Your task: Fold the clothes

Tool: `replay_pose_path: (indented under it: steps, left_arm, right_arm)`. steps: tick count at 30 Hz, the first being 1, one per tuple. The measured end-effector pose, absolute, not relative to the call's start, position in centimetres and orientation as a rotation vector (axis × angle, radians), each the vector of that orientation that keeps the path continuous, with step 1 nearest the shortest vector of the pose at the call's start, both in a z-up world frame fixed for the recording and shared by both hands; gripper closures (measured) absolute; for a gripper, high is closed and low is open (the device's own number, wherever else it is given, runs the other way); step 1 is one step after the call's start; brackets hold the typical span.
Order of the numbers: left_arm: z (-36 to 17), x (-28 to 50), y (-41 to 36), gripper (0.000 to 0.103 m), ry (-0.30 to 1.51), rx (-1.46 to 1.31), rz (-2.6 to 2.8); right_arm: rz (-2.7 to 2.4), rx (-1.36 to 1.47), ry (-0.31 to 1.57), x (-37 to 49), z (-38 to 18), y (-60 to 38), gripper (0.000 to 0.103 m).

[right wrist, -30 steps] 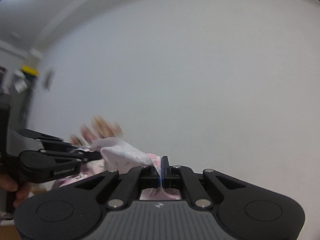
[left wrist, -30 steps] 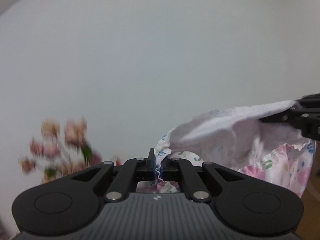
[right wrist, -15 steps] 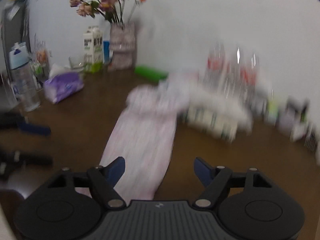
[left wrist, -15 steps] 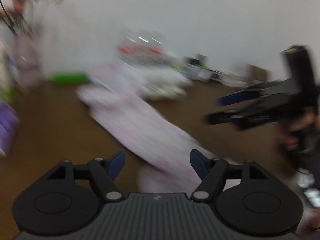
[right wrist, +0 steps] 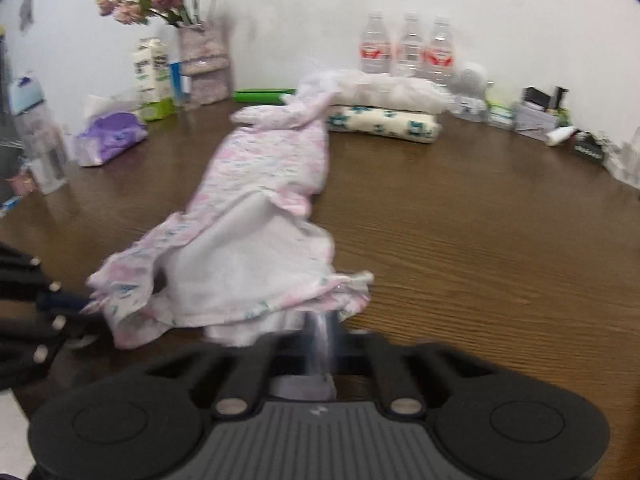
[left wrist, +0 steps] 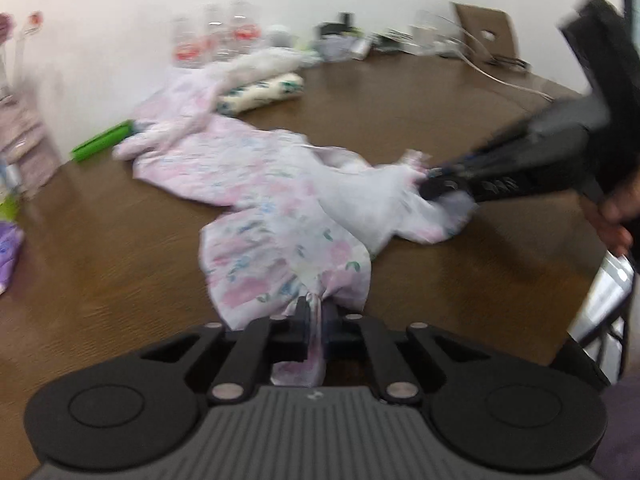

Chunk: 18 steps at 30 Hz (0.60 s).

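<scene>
Left gripper (left wrist: 315,322) pressed together, pinching a bunched edge of the garment (left wrist: 256,184) at its near end; cloth sticks through between the fingers. Right gripper (right wrist: 320,334) also pressed together on the garment's near hem, fabric pinched between the fingers. In the left view the right gripper (left wrist: 434,184) comes in from the right, its tip buried in the white-lined part of the cloth, a hand (left wrist: 618,216) behind it. In the right view the left gripper (right wrist: 68,304) shows at the left edge, touching the garment's corner.

Garment: pink floral, white inside, lying on the brown wood surface (right wrist: 480,216), stretched from the grippers away toward the wall, near end partly turned over showing the lining. Motion blur in both views.

Farther: the garment's far end touches a stack of folded clothes (right wrist: 384,116). Green tube (right wrist: 262,96) just left of the stack. Purple tissue pack (right wrist: 110,136) at left, milk carton (right wrist: 150,68) and flower vase (right wrist: 204,64) behind it near the wall. Three water bottles (right wrist: 410,46) behind the stack. Small clutter (right wrist: 536,114) along the wall at right.
</scene>
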State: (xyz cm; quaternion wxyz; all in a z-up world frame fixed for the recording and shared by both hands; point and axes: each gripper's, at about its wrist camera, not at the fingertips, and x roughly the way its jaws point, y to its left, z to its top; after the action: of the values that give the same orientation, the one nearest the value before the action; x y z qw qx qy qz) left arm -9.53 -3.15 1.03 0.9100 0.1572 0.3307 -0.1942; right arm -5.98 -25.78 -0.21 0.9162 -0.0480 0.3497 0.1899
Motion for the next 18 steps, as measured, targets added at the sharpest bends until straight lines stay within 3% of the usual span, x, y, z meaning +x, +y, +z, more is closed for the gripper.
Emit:
replay_pose_path:
  steps: [2, 6, 14, 18]
  left_arm:
    - [2.7, -9.6, -1.1, 0.098, 0.634, 0.285, -0.351]
    - [9.5, -10.5, 2.8, 0.099, 0.446, 0.235, -0.314]
    - [29.1, -16.8, 4.5, 0.099, -0.16, 0.334, -0.157]
    - [36.5, -19.3, 4.6, 0.099, -0.307, 0.371, -0.081]
  right_arm:
    - [0.351, -0.253, 0.671, -6.8, 0.2, -24.3, 0.102]
    - [0.273, -0.597, 0.4, -9.6, 4.4, -22.0, 0.103]
    - [0.037, -0.82, -0.333, -16.2, 22.4, -19.5, 0.103]
    - [-0.021, -0.873, -0.537, -19.3, 29.6, -19.5, 0.102]
